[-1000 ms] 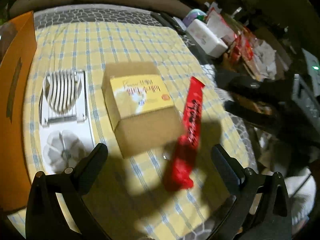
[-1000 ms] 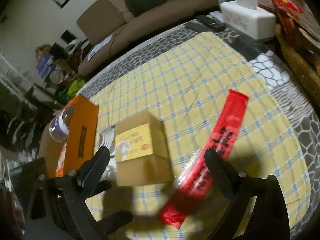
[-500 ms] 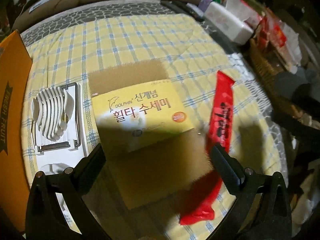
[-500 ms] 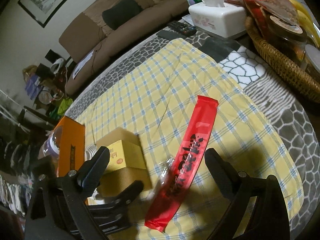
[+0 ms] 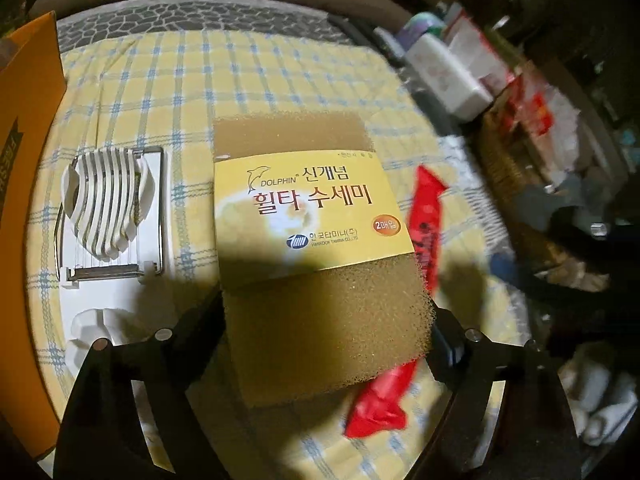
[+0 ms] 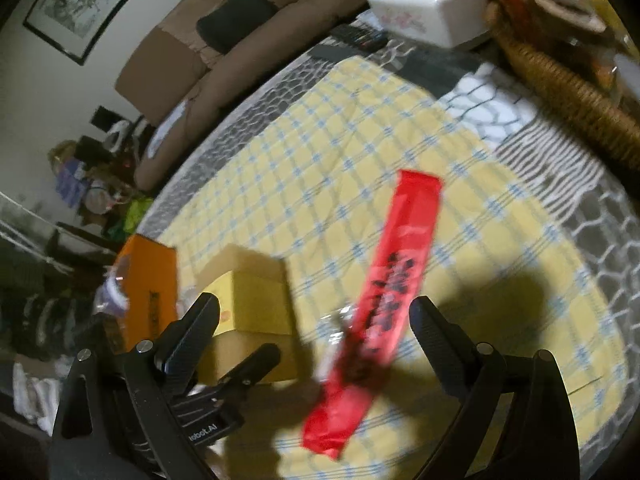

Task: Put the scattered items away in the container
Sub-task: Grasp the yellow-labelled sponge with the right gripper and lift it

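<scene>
So far little looks tidied: the left gripper (image 5: 328, 336) has its jaws pressed on the sponge pack (image 5: 316, 248); the right gripper (image 6: 316, 332), jaws spread, hovers over the red packet (image 6: 380, 304); the orange box (image 5: 24, 184) waits left of the jaws.

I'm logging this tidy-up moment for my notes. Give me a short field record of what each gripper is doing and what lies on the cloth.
left gripper: straddling the sponge pack, grip unclear
right gripper: open, above the red packet
egg slicer: on the checked cloth, left of the sponge pack
orange box: at the cloth's left edge
</scene>
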`<state>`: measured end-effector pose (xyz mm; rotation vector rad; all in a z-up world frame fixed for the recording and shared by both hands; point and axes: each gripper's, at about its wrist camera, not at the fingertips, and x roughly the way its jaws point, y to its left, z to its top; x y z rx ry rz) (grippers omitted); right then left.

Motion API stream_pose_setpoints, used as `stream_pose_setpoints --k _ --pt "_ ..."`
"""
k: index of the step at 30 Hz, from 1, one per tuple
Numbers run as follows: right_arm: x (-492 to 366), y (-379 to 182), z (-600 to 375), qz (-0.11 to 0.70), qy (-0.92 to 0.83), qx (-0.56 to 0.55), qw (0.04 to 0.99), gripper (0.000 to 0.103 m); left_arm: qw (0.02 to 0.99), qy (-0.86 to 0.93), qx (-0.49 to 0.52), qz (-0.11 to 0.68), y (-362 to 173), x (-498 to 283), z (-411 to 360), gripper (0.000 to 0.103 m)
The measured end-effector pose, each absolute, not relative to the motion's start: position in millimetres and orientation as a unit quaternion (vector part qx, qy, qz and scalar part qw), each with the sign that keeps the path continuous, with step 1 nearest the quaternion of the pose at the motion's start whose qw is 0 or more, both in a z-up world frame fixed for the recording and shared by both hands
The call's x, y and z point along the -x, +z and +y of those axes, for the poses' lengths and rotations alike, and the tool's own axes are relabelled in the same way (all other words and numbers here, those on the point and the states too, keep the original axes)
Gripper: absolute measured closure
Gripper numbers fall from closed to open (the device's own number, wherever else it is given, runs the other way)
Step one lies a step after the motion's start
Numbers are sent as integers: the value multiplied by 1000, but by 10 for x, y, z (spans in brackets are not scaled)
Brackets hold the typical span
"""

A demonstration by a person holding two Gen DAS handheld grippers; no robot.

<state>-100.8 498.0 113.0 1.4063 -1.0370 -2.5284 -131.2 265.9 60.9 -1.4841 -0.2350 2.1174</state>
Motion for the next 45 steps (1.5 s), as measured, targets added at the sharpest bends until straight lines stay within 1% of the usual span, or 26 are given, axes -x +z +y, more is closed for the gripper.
stream_pose_setpoints --k 2,6,10,11,12,13,14,20,21,23,24,27,30,33,35,37,41,45 --pt "1014 1083 4943 -367 -808 -457 57 6 288 784 541 -97 695 1271 2628 18" --pt "1047 955 4874 -427 -773 -456 109 6 319 788 521 -78 863 1159 2654 18" --pt "1086 914 4758 -441 -757 -462 140 7 345 779 517 -77 949 1086 2682 18" --pt "1098 910 4727 -439 -755 -464 145 12 349 778 517 -80 965 1078 2685 18" --pt "1107 909 4701 -439 -754 -465 151 20 352 775 518 -82 969 1077 2691 18" --pt "1120 907 4693 -442 -752 -463 157 25 354 774 518 -86 977 1078 2683 18" --pt "1125 908 4686 -448 -749 -461 163 33 354 774 518 -88 979 1071 2669 18" --pt "1148 893 4693 -471 -738 -448 181 38 349 777 514 -102 1020 1081 2547 17" --pt "1152 902 4702 -476 -737 -444 181 40 344 778 515 -101 1021 1081 2525 16" --pt "1147 925 4745 -485 -738 -432 181 41 336 780 518 -102 1011 1088 2448 11" --pt "1136 939 4781 -490 -739 -425 181 41 332 782 517 -103 1001 1084 2414 10" --pt "1132 977 4854 -496 -743 -412 178 42 320 784 521 -107 950 1099 2284 10" --pt "1122 997 4908 -500 -746 -405 173 42 324 775 527 -131 922 1114 2187 10" --pt "1130 989 4911 -499 -744 -408 174 42 326 777 519 -144 969 1102 2159 6" --pt "1134 990 4891 -494 -746 -412 174 42 331 784 507 -136 1030 1082 2193 4" --pt "1131 991 4883 -491 -745 -415 178 42 332 796 493 -112 1105 1044 2258 3" --pt "1154 1016 4802 -476 -744 -424 199 42 323 820 471 -36 1210 985 2436 3" --pt "1182 1086 4655 -448 -748 -435 226 42 315 834 453 17 1270 970 2555 3"
